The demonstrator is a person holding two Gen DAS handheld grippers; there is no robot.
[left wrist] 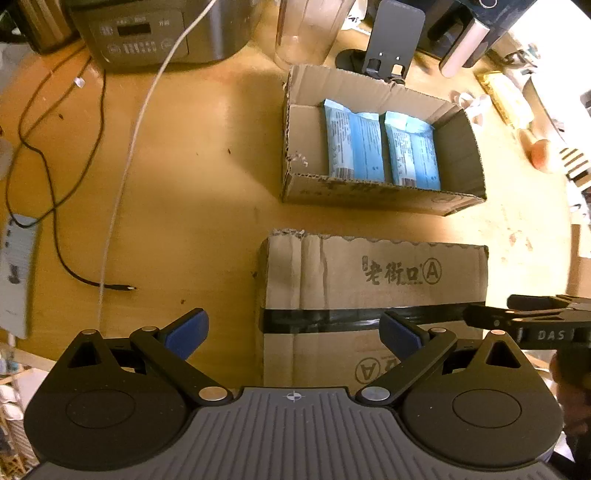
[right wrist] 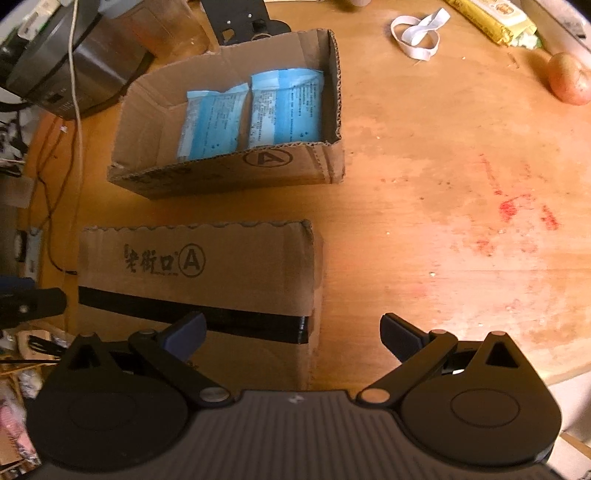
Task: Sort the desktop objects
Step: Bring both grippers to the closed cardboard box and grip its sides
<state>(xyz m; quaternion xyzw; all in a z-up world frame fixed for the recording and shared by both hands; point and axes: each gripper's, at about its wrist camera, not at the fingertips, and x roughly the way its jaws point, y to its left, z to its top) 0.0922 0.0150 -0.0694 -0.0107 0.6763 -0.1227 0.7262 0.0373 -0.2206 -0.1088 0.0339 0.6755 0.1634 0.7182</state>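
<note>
An open cardboard box (left wrist: pixel 461 147) (right wrist: pixel 147 125) sits on the round wooden table and holds two blue packets (left wrist: pixel 354 144) (right wrist: pixel 284 107) side by side. In front of it lies an upturned cardboard box (left wrist: pixel 369 280) (right wrist: pixel 221 266) with a black tape band and printed characters. My left gripper (left wrist: pixel 293 334) hovers open over that box's left edge, nothing between its blue pads. My right gripper (right wrist: pixel 293 332) is open too, over the box's right edge and bare table; it also shows at the right of the left wrist view as the right gripper (left wrist: pixel 532 317).
A grey appliance (left wrist: pixel 159 33), a black cable (left wrist: pixel 55 206) and a white cable (left wrist: pixel 125 166) lie at the left. A phone stand (left wrist: pixel 391 40) stands behind the open box. A white band (right wrist: pixel 417 31), a yellow packet (right wrist: pixel 491 20) and a potato (right wrist: pixel 569 77) sit far right.
</note>
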